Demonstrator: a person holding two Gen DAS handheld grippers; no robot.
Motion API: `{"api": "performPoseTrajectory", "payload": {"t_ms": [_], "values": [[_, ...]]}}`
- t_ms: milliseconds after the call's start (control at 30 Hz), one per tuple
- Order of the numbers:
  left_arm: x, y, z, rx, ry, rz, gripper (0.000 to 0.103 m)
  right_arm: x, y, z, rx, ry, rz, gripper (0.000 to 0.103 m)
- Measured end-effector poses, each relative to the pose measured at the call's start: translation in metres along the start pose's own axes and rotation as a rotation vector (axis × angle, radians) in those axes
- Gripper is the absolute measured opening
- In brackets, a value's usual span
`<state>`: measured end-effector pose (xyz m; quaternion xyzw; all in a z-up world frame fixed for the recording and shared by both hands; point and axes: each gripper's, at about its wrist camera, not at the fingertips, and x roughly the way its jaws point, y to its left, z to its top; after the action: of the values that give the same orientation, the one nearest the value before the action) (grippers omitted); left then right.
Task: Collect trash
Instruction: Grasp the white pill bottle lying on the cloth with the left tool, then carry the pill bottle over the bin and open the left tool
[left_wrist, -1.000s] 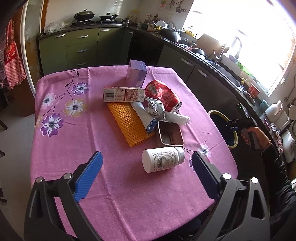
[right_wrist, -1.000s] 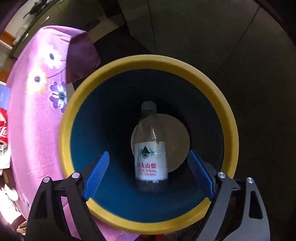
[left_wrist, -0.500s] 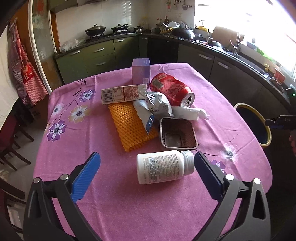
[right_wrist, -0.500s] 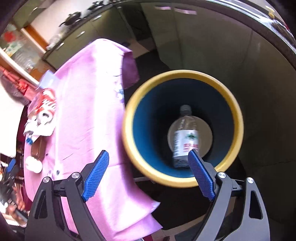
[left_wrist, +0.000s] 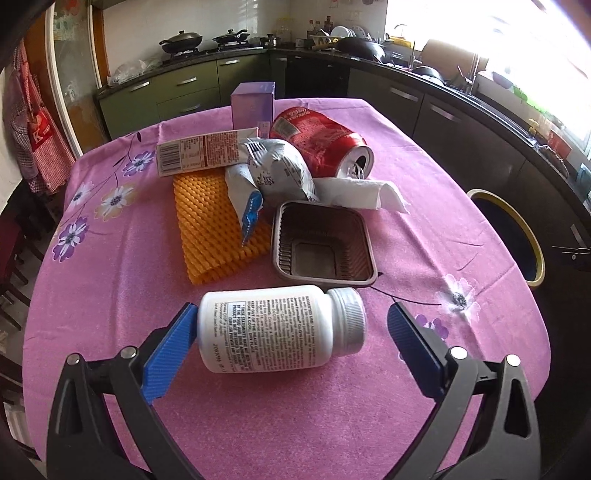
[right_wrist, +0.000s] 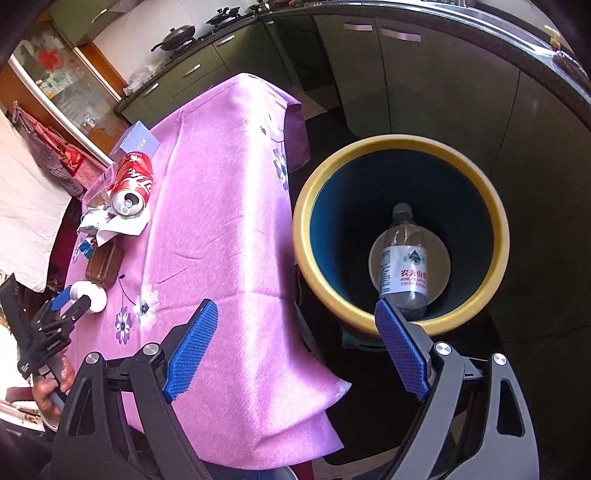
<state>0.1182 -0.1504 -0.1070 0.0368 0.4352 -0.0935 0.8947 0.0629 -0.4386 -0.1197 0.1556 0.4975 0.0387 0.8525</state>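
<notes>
My left gripper is open around a white pill bottle lying on its side on the pink tablecloth; its left pad touches or nearly touches the bottle's base. Behind it lie a brown plastic tray, an orange mesh sleeve, a grey wrapper, a red can, a tissue, a carton and a purple box. My right gripper is open and empty beside the table, above the yellow-rimmed bin, which holds a water bottle.
The bin stands off the table's right side on the floor. Dark kitchen cabinets run behind and right of the table. In the right wrist view the left gripper shows at the pill bottle.
My left gripper has moved forward and down, so the pill bottle now lies between its fingers. My right gripper has pulled back from the bin towards the table, with the water bottle left inside.
</notes>
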Motion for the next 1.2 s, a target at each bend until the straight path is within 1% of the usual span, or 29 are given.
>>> {"api": "performPoseTrajectory", "payload": {"t_ms": [133,167,267,333,533,700,800,1000,1100,1200], "values": [[0.0,-0.001,-0.002,-0.005,-0.006,-0.002,0.096,0.006,0.001,-0.004,0.001,0.012,0.014,0.086],[0.0,-0.001,-0.002,-0.007,-0.007,0.002,0.094,0.008,0.002,-0.004,0.001,0.015,0.016,0.086],[0.0,0.002,-0.002,-0.022,-0.005,0.005,0.081,0.012,0.003,-0.005,0.003,0.019,0.02,0.086],[0.0,0.004,-0.001,-0.033,0.001,-0.001,0.081,0.014,0.004,-0.005,0.001,0.023,0.022,0.086],[0.0,0.0,-0.002,-0.013,-0.002,0.012,0.08,0.014,0.006,-0.007,-0.003,0.026,0.028,0.086],[-0.003,0.0,-0.003,-0.007,0.005,-0.012,0.08,0.013,0.008,-0.009,-0.005,0.024,0.036,0.086],[-0.01,-0.003,-0.003,0.005,-0.006,-0.018,0.08,0.012,0.009,-0.01,-0.006,0.021,0.039,0.086],[-0.036,-0.014,0.006,0.046,-0.049,-0.057,0.08,0.005,0.006,-0.011,0.002,0.003,0.042,0.086],[-0.049,-0.032,0.018,0.099,-0.07,-0.104,0.08,-0.004,0.001,-0.014,0.01,-0.018,0.034,0.086],[-0.056,-0.061,0.035,0.166,-0.088,-0.166,0.08,-0.017,-0.008,-0.019,0.025,-0.049,0.013,0.086]]}}
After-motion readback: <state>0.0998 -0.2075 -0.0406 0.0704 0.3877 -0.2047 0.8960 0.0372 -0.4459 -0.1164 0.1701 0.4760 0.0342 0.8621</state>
